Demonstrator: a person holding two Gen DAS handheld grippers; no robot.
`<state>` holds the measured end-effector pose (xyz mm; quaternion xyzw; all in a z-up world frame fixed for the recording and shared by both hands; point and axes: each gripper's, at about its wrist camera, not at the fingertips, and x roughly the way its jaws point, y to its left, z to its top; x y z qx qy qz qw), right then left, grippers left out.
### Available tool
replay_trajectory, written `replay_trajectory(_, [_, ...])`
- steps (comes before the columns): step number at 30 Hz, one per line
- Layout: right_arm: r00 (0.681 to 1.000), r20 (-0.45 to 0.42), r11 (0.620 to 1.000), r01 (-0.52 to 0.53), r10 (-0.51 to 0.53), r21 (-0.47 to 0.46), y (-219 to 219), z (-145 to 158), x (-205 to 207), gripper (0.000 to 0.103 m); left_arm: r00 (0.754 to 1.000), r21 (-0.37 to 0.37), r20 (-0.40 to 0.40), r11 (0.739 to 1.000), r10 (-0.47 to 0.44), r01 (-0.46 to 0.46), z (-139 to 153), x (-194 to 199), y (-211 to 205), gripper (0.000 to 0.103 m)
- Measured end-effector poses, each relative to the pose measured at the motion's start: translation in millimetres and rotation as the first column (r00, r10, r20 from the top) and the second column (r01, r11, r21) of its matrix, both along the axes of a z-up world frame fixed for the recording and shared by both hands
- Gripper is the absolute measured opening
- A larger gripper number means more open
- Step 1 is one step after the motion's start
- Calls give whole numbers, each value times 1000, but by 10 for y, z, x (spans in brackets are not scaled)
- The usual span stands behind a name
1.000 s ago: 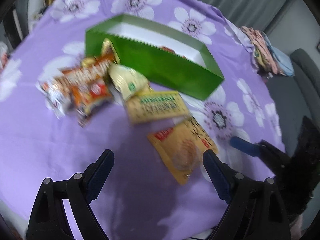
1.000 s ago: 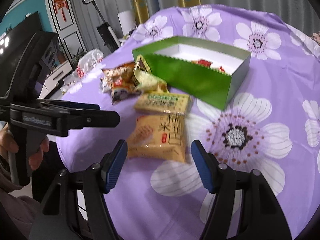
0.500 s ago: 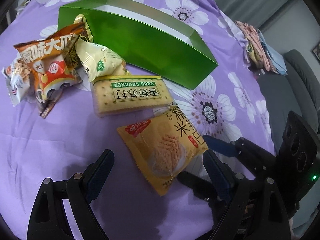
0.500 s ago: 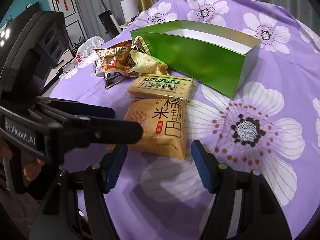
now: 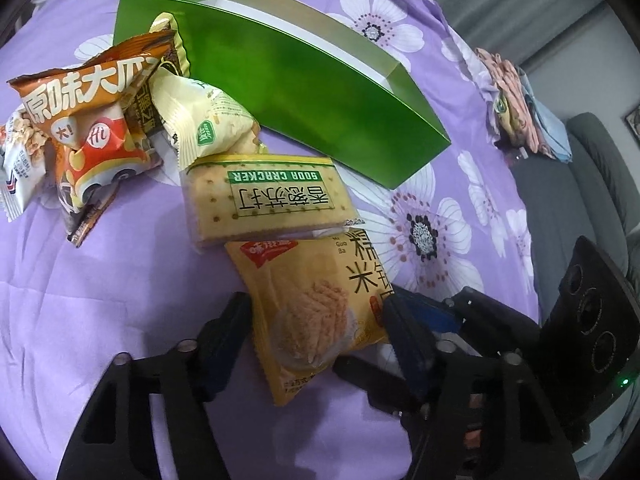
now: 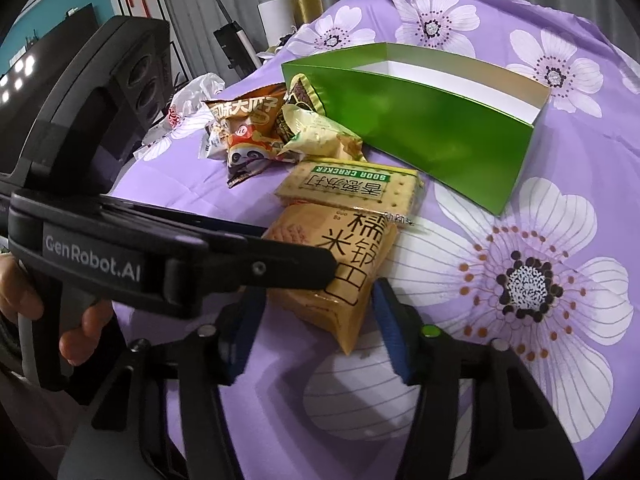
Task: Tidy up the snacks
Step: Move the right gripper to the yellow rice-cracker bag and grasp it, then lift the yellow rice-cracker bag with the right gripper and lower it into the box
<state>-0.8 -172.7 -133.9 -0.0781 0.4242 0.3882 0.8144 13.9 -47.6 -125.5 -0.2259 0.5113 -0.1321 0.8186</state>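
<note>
Pick-up step: both tools straddle the yellow rice-cracker packet [image 5: 316,312], which lies flat on the purple floral surface [image 5: 120,280], touching the soda cracker pack [image 5: 268,196]. Left tool [image 5: 320,332] and right tool [image 6: 316,332] have just been closing, packet between the jaws, pads not clearly pressing. Packet's long axis runs toward the green box [image 6: 432,132]. Next: finish the clamp, lift, carry to the box.

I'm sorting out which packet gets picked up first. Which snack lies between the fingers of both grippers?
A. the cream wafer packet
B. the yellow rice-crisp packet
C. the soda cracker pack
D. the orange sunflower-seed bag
B: the yellow rice-crisp packet lies between the fingers of the left gripper and of the right gripper; the soda cracker pack sits beyond it.
</note>
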Motion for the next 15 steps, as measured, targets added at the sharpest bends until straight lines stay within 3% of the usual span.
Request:
replay_trajectory(6, [1000, 22, 1000, 15, -15, 7, 16, -17, -71, 34, 1000, 14, 8, 1000, -24, 24, -2, -17, -32, 58])
replay_trajectory(15, [999, 37, 997, 34, -37, 67, -39, 114, -205, 33, 998, 45, 44, 998, -48, 46, 148, -138, -80, 58])
